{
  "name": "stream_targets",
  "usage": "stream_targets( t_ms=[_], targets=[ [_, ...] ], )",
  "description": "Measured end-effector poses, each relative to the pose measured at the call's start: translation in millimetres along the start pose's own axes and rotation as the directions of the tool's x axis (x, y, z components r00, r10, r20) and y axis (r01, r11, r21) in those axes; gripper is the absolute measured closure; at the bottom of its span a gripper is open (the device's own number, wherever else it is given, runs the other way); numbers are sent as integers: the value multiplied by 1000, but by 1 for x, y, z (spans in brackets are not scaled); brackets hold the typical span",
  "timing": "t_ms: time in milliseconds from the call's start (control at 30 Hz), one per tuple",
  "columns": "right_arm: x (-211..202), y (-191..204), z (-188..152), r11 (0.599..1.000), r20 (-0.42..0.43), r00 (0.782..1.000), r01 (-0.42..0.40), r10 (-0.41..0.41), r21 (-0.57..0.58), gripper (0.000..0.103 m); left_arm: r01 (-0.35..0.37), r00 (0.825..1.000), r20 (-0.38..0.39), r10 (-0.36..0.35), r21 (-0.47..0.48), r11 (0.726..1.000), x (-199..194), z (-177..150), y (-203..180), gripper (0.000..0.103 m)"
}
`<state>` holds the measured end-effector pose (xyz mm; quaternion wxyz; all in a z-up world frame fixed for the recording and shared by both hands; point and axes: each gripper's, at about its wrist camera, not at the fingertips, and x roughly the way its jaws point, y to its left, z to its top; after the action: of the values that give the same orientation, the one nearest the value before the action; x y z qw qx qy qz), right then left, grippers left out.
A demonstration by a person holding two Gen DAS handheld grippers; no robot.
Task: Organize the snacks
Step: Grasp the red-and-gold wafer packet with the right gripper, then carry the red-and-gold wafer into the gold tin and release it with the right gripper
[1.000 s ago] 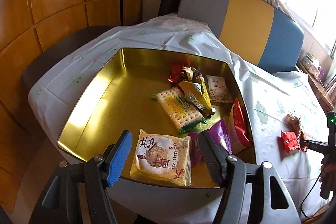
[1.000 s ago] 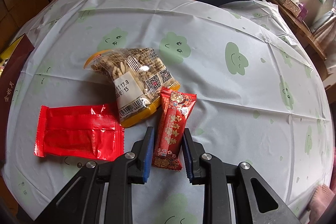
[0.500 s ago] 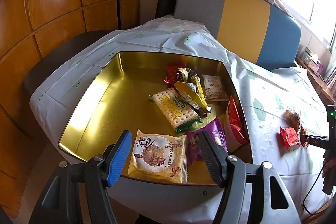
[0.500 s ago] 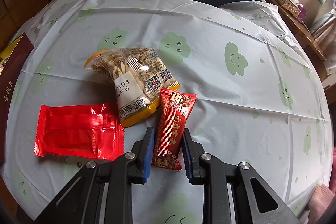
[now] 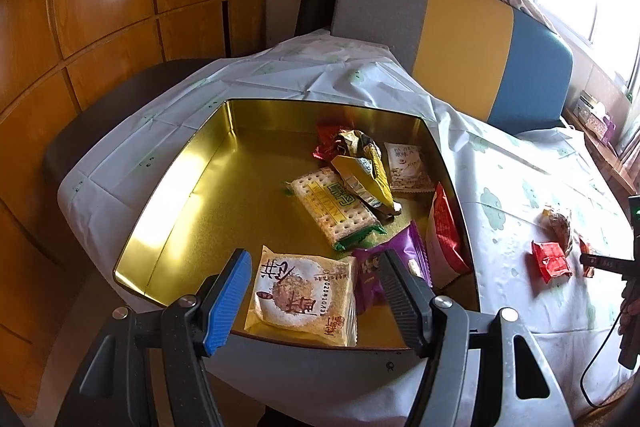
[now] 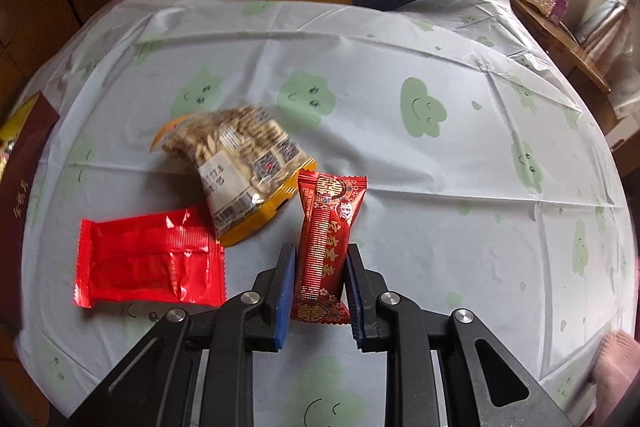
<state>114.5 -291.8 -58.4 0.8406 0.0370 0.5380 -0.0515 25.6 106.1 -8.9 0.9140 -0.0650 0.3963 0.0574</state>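
A gold tin [image 5: 188,187] sits open on the table's cloud-print cloth [image 6: 400,187], and most of the snacks lie toward its right side: a cracker pack [image 5: 334,205] in the middle, a crumpled gold wrapper [image 5: 360,175] lying across it, a dark red packet [image 5: 330,139] behind, a small white packet [image 5: 408,167] by the right wall, a red pouch [image 5: 442,231] leaning on that wall, a purple packet [image 5: 374,269] and a yellow pastry pack [image 5: 304,295] at the near edge. The left gripper [image 5: 312,301] hangs over that near edge with its jaws wide apart and nothing between them. Out on the cloth, the right gripper [image 6: 320,291] has just been closing and its pads now clamp the long red snack bar [image 6: 326,239]. Beside the bar lie a bag of seeds [image 6: 236,167] and a flat red packet [image 6: 148,259].
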Motion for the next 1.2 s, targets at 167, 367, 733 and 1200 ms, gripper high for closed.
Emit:
stream_targets(
  t_ms=[167,367,733,1200],
  targets=[
    [-27,-1,4,996,114,990,-85,83,18,79,-2,1000,4,2,-9,1000,-2,1,3,36],
    [-55,30,-3,974,155,962,-212,223,-84,79,-5,1000,6,6,-21,1000,-2,2,9,36],
    [-118,183,-24,798,117,838,-452,533,-399,79,-26,999,27,29,-96,995,-6,2,35,36],
    [-85,318,-67,616,-113,832,-487,544,-620,63,-53,999,3,54,-157,986,0,-8,64,36]
  ],
)
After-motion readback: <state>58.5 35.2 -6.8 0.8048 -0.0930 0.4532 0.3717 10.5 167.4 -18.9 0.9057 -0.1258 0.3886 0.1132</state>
